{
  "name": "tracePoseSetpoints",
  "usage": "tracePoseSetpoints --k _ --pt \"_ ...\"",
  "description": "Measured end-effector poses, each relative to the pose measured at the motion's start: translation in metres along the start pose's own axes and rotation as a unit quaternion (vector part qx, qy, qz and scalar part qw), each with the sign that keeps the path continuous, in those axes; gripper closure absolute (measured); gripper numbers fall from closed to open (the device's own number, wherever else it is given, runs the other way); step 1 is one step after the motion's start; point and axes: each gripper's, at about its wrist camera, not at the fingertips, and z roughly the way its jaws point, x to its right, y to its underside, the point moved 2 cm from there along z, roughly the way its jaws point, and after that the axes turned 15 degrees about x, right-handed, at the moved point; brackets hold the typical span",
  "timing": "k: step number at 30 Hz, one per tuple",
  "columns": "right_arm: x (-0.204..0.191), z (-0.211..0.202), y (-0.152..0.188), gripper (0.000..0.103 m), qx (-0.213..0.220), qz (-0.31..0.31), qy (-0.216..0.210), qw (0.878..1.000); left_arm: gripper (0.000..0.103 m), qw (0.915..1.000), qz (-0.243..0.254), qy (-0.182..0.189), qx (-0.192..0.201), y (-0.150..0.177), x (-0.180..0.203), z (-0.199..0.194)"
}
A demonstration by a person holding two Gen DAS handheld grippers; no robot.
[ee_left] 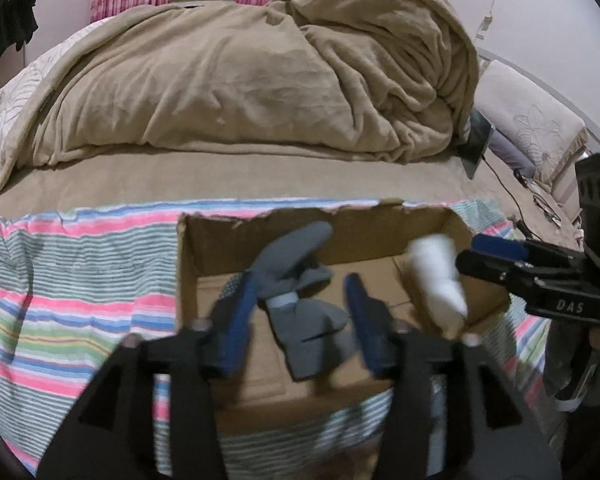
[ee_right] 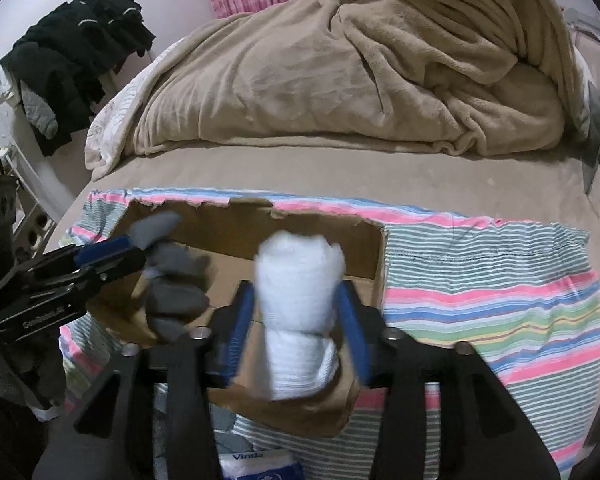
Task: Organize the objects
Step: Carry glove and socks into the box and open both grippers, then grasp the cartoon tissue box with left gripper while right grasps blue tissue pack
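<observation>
An open cardboard box [ee_left: 220,240] sits on a striped cloth [ee_left: 80,280] on the bed; it also shows in the right wrist view [ee_right: 228,228]. My left gripper [ee_left: 300,292] is over the box with its jaws wide apart, and grey socks [ee_left: 300,280] hang blurred between them, seemingly falling. The same socks show in the right wrist view [ee_right: 172,280]. My right gripper [ee_right: 296,304] has a rolled white sock [ee_right: 300,292] between its jaws over the box's right side, also blurred. The white roll [ee_left: 435,280] and the right gripper [ee_left: 495,256] show in the left view.
A bunched beige blanket [ee_left: 260,80] lies behind the box. A tablet [ee_left: 475,144] with a cable leans at the right. Dark clothes [ee_right: 76,52] hang at the left wall. A tissue pack [ee_right: 260,464] lies near the front edge.
</observation>
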Motion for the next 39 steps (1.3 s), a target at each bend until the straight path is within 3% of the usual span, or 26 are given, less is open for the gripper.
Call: tracePoseSetpoints --k 1,11,22,39 --pt "0.000 -0.003 -0.001 0.034 0.005 0.002 -0.001 1.000 0.029 1.0000 -0.003 0.003 0.003 -0.001 0.000 -0.004" --pt "-0.009 -0.052 0.000 0.032 0.026 -0.005 0.010 1.000 0.028 0.9993 0.006 -0.011 0.036 -0.004 0.017 -0.071" --pt "-0.025 -0.104 0.018 0.031 0.038 -0.014 -0.003 0.999 0.022 0.9989 0.004 -0.005 0.047 0.023 0.037 -0.139" --pt "-0.022 -0.098 0.074 0.031 -0.008 -0.002 -0.015 1.000 0.022 0.9994 -0.012 -0.031 -0.013 0.094 0.022 -0.138"
